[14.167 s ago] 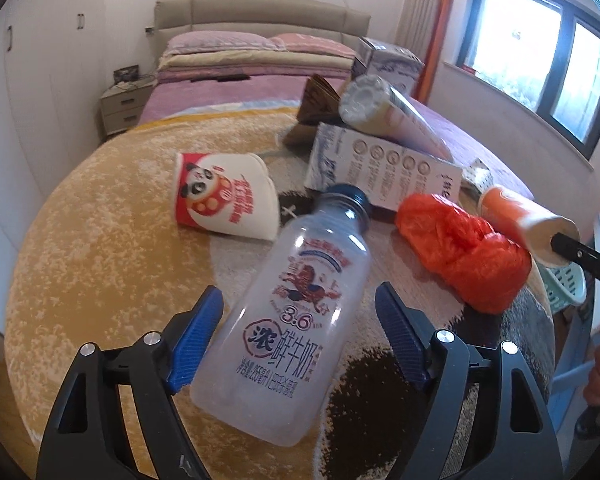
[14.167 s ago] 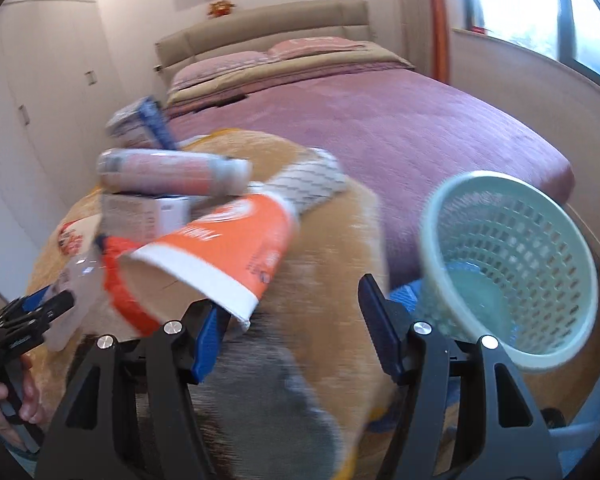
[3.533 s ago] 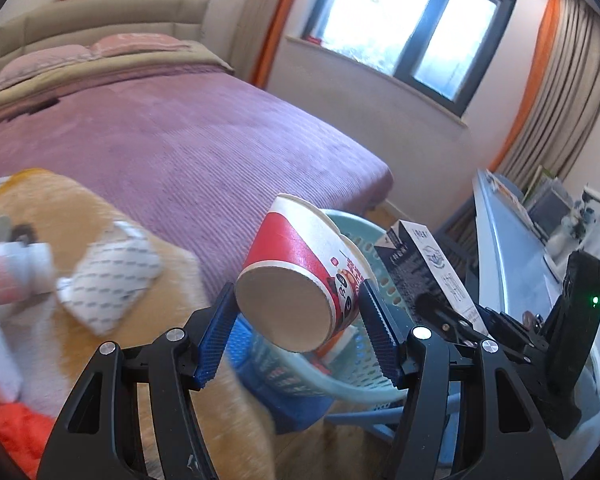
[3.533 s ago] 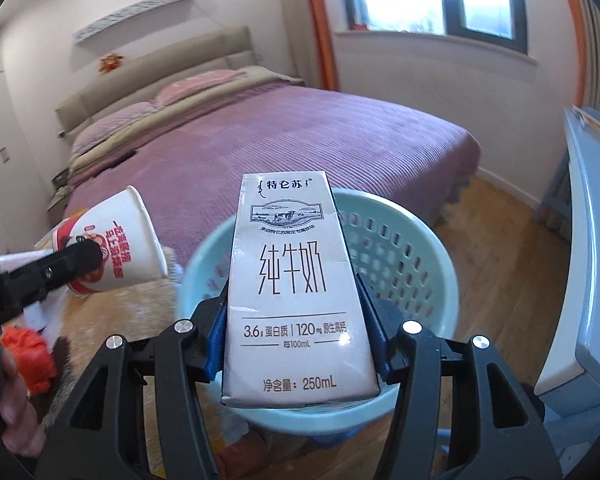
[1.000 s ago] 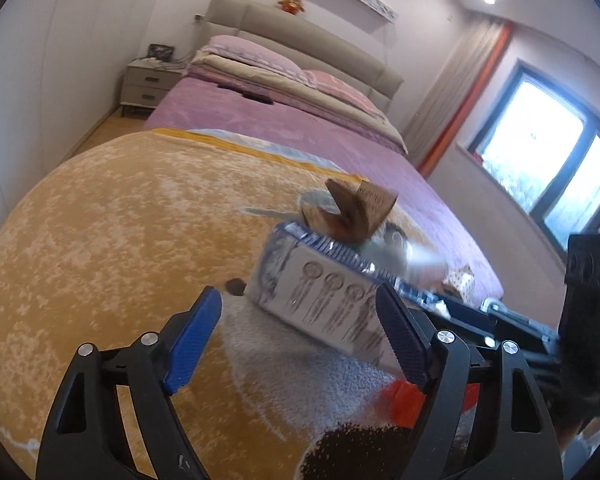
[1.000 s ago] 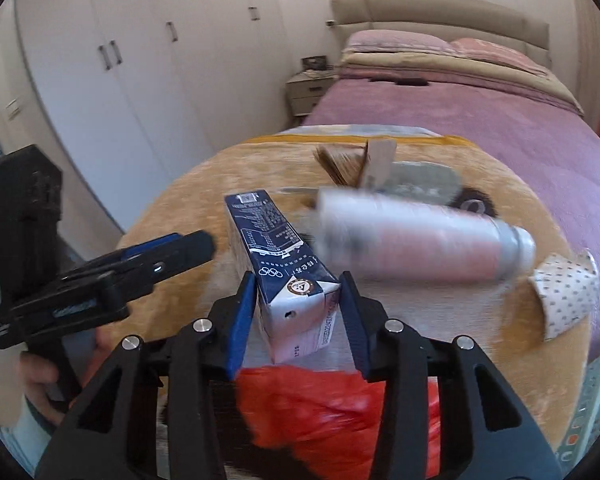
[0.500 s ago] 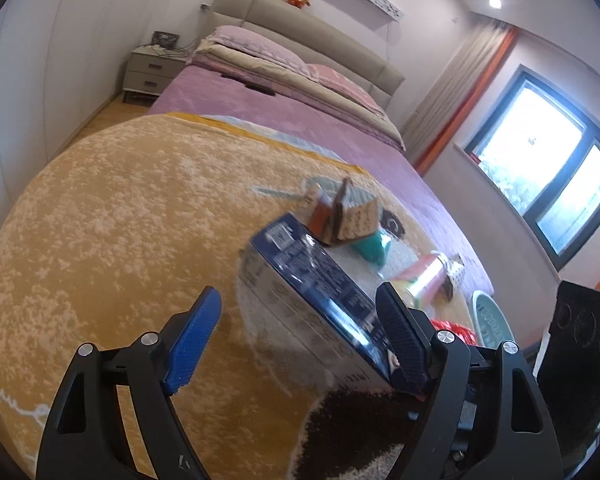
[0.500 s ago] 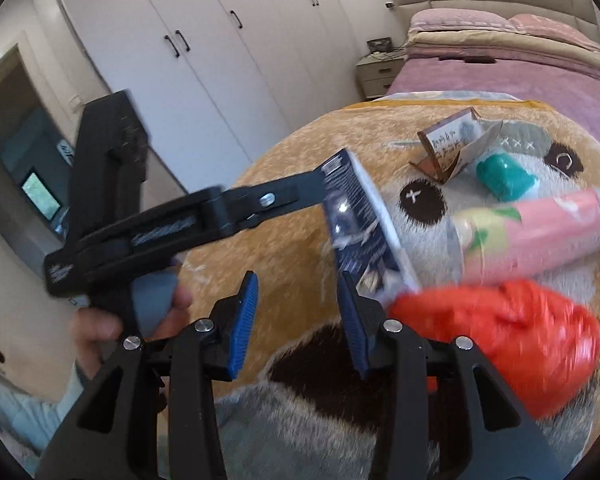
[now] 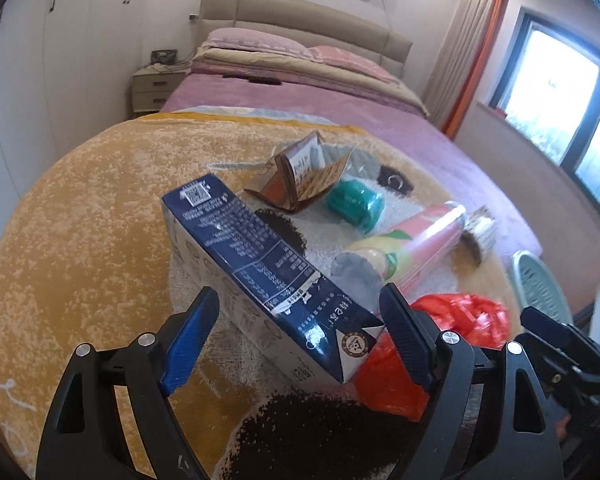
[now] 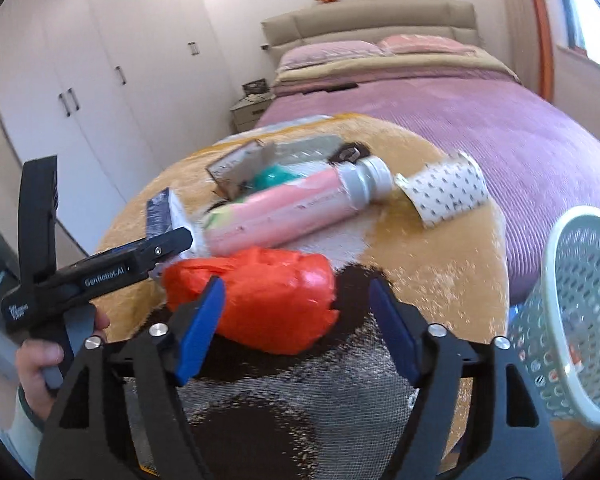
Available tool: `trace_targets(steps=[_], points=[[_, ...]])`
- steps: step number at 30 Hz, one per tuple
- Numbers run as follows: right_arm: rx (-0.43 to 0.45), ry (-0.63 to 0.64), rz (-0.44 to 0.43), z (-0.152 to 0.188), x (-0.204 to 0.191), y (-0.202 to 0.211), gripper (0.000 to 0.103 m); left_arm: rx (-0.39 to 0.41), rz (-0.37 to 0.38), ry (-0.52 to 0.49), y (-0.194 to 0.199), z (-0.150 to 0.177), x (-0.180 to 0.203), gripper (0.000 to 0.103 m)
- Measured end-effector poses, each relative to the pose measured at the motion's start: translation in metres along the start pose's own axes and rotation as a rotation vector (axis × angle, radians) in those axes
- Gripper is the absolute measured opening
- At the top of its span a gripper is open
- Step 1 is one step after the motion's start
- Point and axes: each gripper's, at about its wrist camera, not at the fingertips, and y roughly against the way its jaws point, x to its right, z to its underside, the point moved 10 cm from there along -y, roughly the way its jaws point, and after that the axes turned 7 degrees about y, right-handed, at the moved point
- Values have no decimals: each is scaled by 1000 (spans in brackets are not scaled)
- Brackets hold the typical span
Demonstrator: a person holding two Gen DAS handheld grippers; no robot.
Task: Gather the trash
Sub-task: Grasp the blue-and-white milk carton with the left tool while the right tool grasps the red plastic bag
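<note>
The dark blue carton [image 9: 260,264] lies tilted on the round rug [image 9: 80,240], between the spread blue pads of the left tool [image 9: 296,332], ungripped. The right tool [image 10: 296,320], jaws apart, straddles the red bag [image 10: 256,296]. Pink bottle [image 10: 284,212] just beyond; basket [image 10: 580,312] right.

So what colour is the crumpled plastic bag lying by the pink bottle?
Bright orange-red plastic bag, clearest in the right wrist view.

carton [image 9: 260,272]: glossy printed paperboard | bag [image 10: 256,300]: crinkled shiny plastic | rug [image 9: 80,240]: fuzzy cloth | basket [image 10: 580,300]: matt plastic
</note>
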Motion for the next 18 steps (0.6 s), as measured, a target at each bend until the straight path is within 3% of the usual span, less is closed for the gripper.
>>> trace_targets(steps=[4, 8, 10, 11, 13, 14, 18], points=[[-40, -31, -11, 7, -2, -19, 78, -15, -19, -14, -2, 4, -3, 80], [-67, -60, -75, 11, -12, -36, 78, -68, 24, -20, -6, 14, 2, 80], [-65, -46, -73, 10, -17, -38, 78, -56, 13, -25, -5, 15, 2, 79], [-63, -33, -65, 9, -18, -37, 75, -51, 7, -28, -5, 15, 1, 78], [-60, -19, -104, 9, -24, -34, 47, -41, 1, -27, -1, 13, -7, 74], [-49, -18, -104, 8, -25, -30, 45, -41, 3, -24, 1, 12, -9, 69], [-25, -9, -94, 7, -26, -22, 39, -34, 1, 8, 19, 12, -35, 65]])
